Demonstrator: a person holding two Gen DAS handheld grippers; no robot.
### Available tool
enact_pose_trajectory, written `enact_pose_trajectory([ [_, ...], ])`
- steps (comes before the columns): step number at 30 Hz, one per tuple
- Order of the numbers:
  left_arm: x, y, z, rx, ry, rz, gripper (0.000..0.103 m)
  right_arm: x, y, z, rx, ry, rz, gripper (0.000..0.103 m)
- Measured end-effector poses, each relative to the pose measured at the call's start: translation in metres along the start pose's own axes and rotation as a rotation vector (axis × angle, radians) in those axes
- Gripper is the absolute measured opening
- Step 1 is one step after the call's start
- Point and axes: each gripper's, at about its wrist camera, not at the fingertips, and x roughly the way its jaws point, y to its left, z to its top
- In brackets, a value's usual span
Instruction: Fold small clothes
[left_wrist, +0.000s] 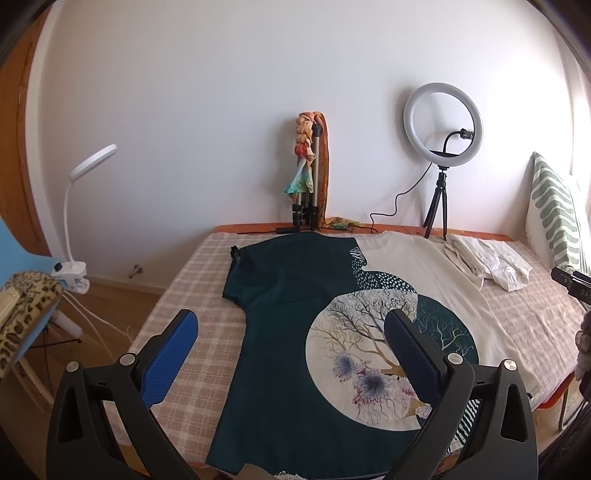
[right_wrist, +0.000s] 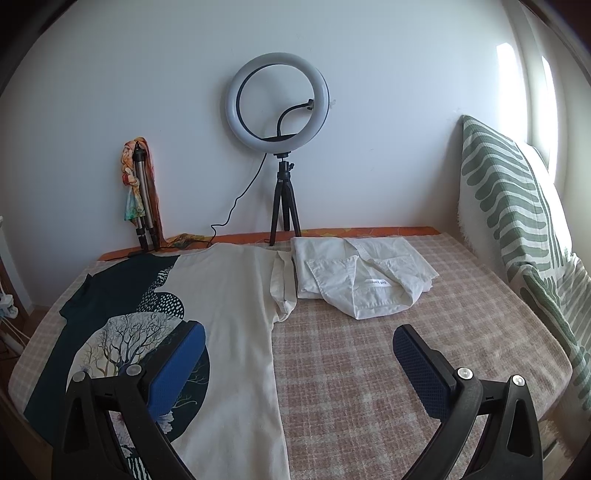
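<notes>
Left wrist view looks along the left tongs (left_wrist: 291, 354), whose blue pads are spread wide and pinch nothing; they hover above the lower half of the T-shirt (left_wrist: 295, 314), one pad over the checked blanket (left_wrist: 199, 284) beside the dark hem side, the other over the round tree print. Whether they touch the cloth I cannot tell, but they appear to hang clear of it. In the right wrist view the right tongs (right_wrist: 299, 363) are likewise spread and empty, straddling the shirt's cream edge: the left pad sits over the print, the right pad over bare blanket.

Both tools seem poised this way because the shirt is already laid out flat and no fold has been started; each stands over its own side of the garment, ready, I judge, to take an edge or sleeve.

The T-shirt lies face up on the bed, spread across the blanket's middle and left. Its long axis runs from the near edge of the bed toward the wall: the neckline points away, just short of the orange strip at the wall, and the hem points back at the person. The dark teal sleeve (left_wrist: 240, 273) sticks out to the left; the cream sleeve (right_wrist: 282, 288) on the right is rumpled and doubled on itself.

Just beside that cream sleeve, touching or nearly so, lies a crumpled white garment (right_wrist: 365, 280), probably awaiting its turn. Behind stand a ring light (right_wrist: 277, 107) on a small tripod and a folded tripod (right_wrist: 144, 195) draped with a scarf; a green-patterned cushion (right_wrist: 517, 206) leans at the right.
</notes>
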Motion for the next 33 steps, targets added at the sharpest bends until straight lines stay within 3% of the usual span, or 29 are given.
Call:
enact_pose_trajectory([
  [33,-0.0013,-0.0029,-0.0019,0.003,-0.003,0.003,0.101,0.0031,0.0043,0.0007,0.001,0.008,0.013,0.103],
])
